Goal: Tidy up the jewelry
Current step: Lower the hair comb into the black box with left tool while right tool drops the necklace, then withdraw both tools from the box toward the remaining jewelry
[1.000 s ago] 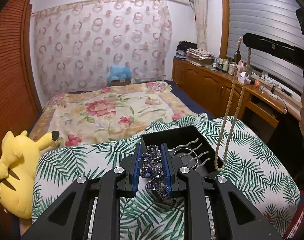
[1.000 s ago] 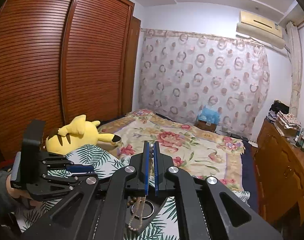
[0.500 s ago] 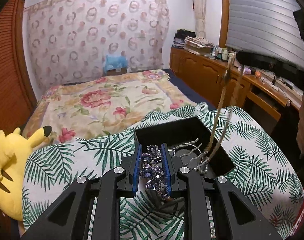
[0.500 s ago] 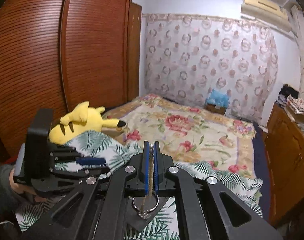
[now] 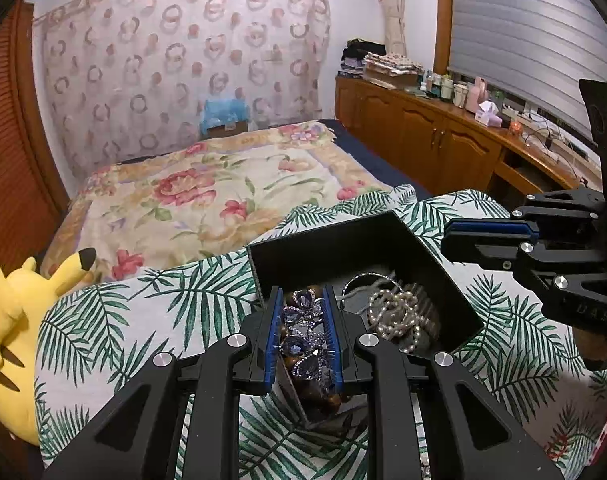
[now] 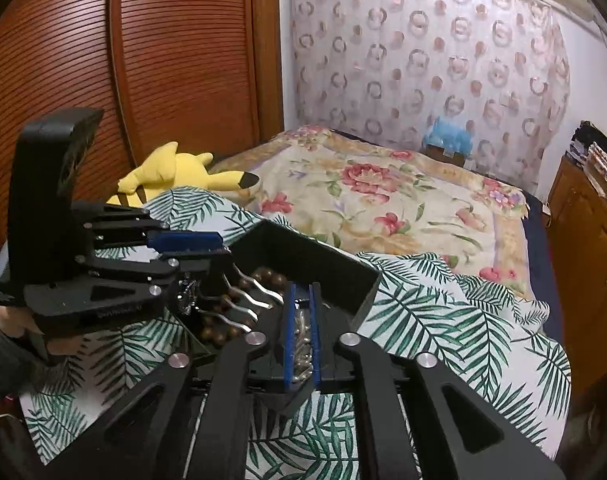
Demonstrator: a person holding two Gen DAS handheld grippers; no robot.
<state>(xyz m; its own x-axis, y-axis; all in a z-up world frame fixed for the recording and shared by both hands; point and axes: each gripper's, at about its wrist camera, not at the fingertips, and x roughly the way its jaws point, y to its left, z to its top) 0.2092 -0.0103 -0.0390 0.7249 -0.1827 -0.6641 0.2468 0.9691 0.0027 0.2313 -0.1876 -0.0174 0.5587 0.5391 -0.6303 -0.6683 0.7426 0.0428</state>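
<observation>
A black open box (image 5: 455,280) sits on the palm-leaf cloth (image 5: 175,304). My left gripper (image 5: 302,300) is shut on a purple jewelled hair comb (image 5: 299,336) and holds it over the box's near left corner. A pearl necklace (image 5: 395,316) lies piled in the box beside a silver bangle (image 5: 367,280). My right gripper (image 6: 302,292) hovers over the box (image 6: 303,256); its jaws stand narrowly apart with pearls (image 6: 302,336) showing between the pads. Brown beads (image 6: 271,276) and the comb's silver prongs (image 6: 259,300) also show there.
A yellow plush toy (image 5: 11,332) lies at the cloth's left edge. A flowered bedspread (image 5: 207,196) stretches behind. Wooden cabinets (image 5: 435,140) with clutter line the right wall. A slatted wooden wardrobe (image 6: 103,60) stands at the left.
The right gripper came down and lowered the hanging pearl necklace into the box, where it now lies piled. The left gripper moved forward and lower over the box with the comb.
</observation>
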